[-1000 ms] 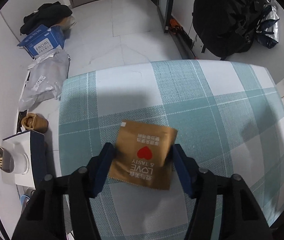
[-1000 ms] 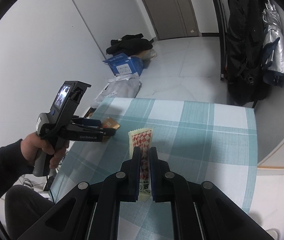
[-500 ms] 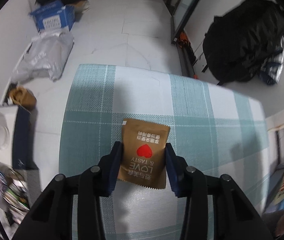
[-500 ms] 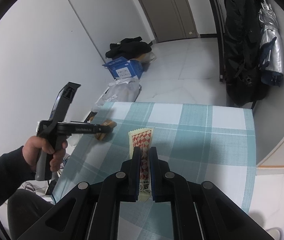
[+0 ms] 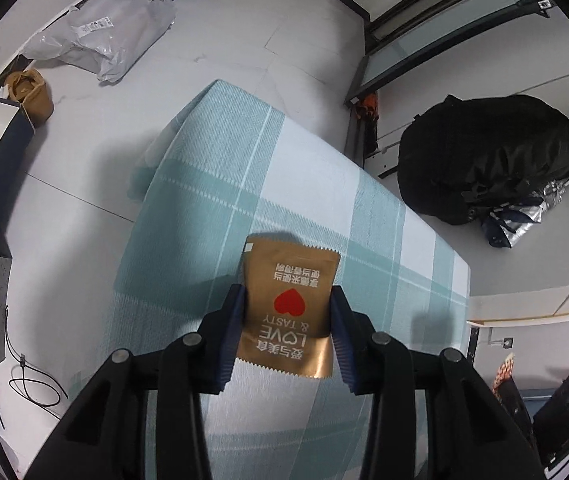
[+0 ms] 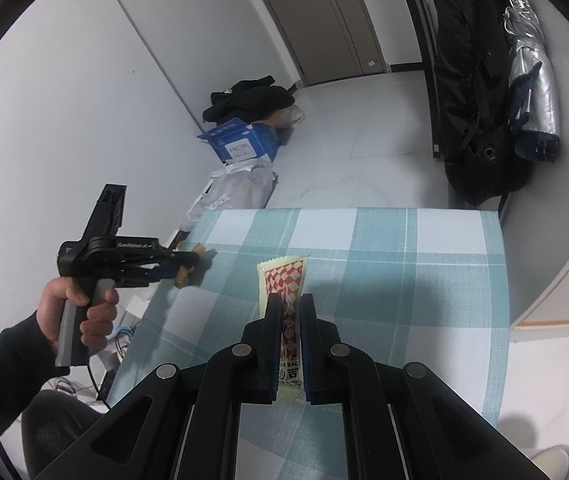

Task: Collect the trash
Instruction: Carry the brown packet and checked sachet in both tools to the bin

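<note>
Trash was in both of my grips. A brown snack packet (image 5: 288,304) with a red heart sat crosswise in my left gripper (image 5: 287,334), the blue fingers (image 5: 231,332) pressed against its two side edges, above the counter (image 5: 204,208) with its teal checked cloth. A red-and-white checked sachet (image 6: 286,300) stood edge-on in my right gripper (image 6: 287,344), fingers closed on its flat faces. Both looked light, thin and crinkly; I judged the glossy film slippery, so a hold on the flat middle would suit better than the crimped ends. Beyond lay pale floor tiles, a blue carton (image 6: 240,146), grey plastic bags (image 5: 100,32) and a black bag (image 5: 488,168).
</note>
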### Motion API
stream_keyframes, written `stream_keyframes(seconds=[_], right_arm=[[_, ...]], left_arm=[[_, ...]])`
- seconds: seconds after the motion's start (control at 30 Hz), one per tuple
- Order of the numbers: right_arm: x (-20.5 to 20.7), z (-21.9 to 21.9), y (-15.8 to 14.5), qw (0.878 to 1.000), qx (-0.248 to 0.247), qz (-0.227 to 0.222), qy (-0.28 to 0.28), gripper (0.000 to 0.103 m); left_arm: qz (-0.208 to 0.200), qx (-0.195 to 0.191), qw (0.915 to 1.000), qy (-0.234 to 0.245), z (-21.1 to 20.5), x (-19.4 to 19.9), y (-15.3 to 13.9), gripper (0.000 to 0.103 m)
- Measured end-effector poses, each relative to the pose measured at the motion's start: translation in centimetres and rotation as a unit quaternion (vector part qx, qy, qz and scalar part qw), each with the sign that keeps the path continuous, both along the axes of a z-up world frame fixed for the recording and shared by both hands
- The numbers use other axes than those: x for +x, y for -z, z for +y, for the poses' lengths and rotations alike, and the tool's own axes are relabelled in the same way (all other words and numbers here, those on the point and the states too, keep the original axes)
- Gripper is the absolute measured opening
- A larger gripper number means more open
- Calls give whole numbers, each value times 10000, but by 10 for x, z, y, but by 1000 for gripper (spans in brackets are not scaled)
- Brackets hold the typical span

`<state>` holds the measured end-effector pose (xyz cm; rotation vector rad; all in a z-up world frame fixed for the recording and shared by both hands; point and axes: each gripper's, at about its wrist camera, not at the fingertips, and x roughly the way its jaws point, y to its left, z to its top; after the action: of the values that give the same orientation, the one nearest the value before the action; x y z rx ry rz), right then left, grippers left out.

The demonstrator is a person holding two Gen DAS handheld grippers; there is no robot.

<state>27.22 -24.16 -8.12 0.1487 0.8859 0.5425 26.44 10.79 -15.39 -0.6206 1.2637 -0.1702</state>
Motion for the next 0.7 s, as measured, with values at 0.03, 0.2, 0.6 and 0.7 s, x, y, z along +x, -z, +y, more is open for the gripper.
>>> stream_keyframes(seconds=[0.03,0.2,0.6,0.7], right_arm=[[-1,0,-1,10000,-5,-13,6,8],[-10,-3,-6,9999,115,42,68,8],[-62,-81,-75,9947,374,-610,741,8],[-81,-126,-98,9887,280,-900,1163,8]], left_arm=[[-20,-31,10000,25,-1,-3,-2,36],[-251,-247,9990,266,-10,-20,-22,36],[-1372,-579,9759,1593,-127,-53,-124,36],[-1666,-654,9611,2104,-183,-61,-149,36]])
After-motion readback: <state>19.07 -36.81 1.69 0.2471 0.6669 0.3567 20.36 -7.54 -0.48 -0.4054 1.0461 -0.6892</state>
